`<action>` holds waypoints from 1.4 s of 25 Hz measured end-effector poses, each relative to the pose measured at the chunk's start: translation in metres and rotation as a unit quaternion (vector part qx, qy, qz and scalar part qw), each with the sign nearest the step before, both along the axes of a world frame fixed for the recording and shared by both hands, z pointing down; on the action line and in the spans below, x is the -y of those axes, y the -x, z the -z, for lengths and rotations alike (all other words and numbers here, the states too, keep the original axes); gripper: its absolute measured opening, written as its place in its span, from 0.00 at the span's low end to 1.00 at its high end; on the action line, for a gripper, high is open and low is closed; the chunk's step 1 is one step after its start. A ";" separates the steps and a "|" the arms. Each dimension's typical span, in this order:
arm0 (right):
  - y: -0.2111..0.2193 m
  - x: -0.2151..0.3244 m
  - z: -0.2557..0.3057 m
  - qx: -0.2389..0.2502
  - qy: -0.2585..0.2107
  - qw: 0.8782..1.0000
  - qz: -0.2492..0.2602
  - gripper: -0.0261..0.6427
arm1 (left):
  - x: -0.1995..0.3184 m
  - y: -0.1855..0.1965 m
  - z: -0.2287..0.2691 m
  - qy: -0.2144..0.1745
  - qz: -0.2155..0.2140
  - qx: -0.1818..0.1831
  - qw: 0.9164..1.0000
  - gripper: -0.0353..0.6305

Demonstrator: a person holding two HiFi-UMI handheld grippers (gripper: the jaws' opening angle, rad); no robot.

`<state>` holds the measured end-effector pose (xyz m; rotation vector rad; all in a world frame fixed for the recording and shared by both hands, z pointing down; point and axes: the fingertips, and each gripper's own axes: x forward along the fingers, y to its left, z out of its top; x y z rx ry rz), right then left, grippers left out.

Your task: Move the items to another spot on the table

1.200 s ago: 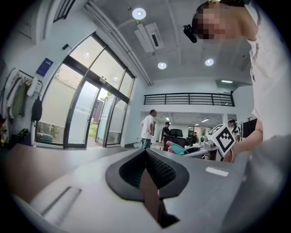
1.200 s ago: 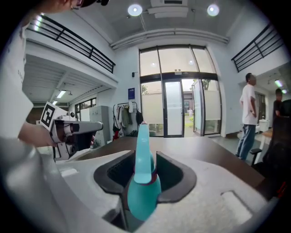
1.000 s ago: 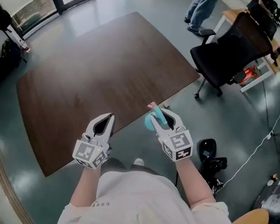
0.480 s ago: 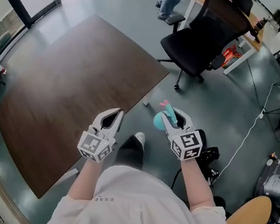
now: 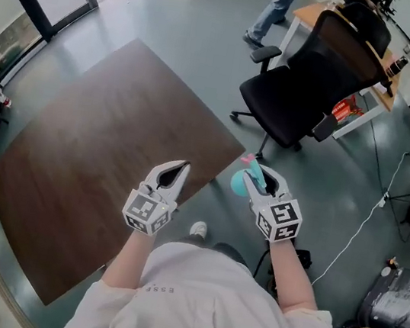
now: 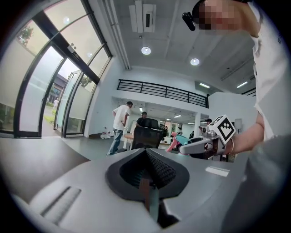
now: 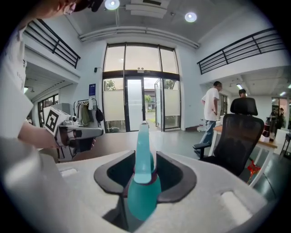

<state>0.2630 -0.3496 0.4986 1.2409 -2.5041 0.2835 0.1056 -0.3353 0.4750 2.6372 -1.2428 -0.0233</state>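
In the head view my right gripper (image 5: pixel 254 173) is shut on a teal bulb-shaped item (image 5: pixel 241 182) with a pink tip. It holds the item in the air, just off the near right corner of the dark brown table (image 5: pixel 101 135). In the right gripper view the teal item (image 7: pixel 143 182) stands upright between the dark pads, its narrow neck pointing forward. My left gripper (image 5: pixel 181 166) hovers over the table's near edge, shut, with nothing in it. In the left gripper view its pads (image 6: pixel 157 168) meet. The table top shows nothing lying on it.
A black office chair (image 5: pixel 323 78) stands on the grey floor just beyond the table's right corner. A person (image 5: pixel 276 8) stands farther back beside a wooden desk (image 5: pixel 362 45). Cables and dark gear lie on the floor at the right. Glass doors (image 7: pixel 136 104) are beyond the table.
The head view has swung, so table and chair sit differently in the frame. Both grippers stay raised in front of the body, and the teal item stays in the right one.
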 end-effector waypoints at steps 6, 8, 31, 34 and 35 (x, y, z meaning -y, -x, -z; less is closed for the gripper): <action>0.025 0.064 -0.001 0.010 0.004 0.998 0.057 0.24 | 0.034 0.022 0.005 0.001 0.066 0.009 0.998 0.08; 0.042 0.084 -0.004 0.008 0.009 0.996 0.087 0.24 | 0.042 0.032 0.005 0.006 0.096 0.008 0.995 0.08; 0.188 0.210 -0.059 -0.004 0.029 0.935 0.355 0.24 | 0.087 0.119 -0.018 0.028 0.401 0.016 0.915 0.08; 0.192 0.212 -0.065 -0.004 0.021 0.929 0.370 0.24 | 0.090 0.120 -0.025 0.027 0.409 0.015 0.912 0.08; 0.193 0.211 -0.067 -0.002 0.020 0.928 0.372 0.24 | 0.090 0.121 -0.027 0.027 0.412 0.016 0.911 0.08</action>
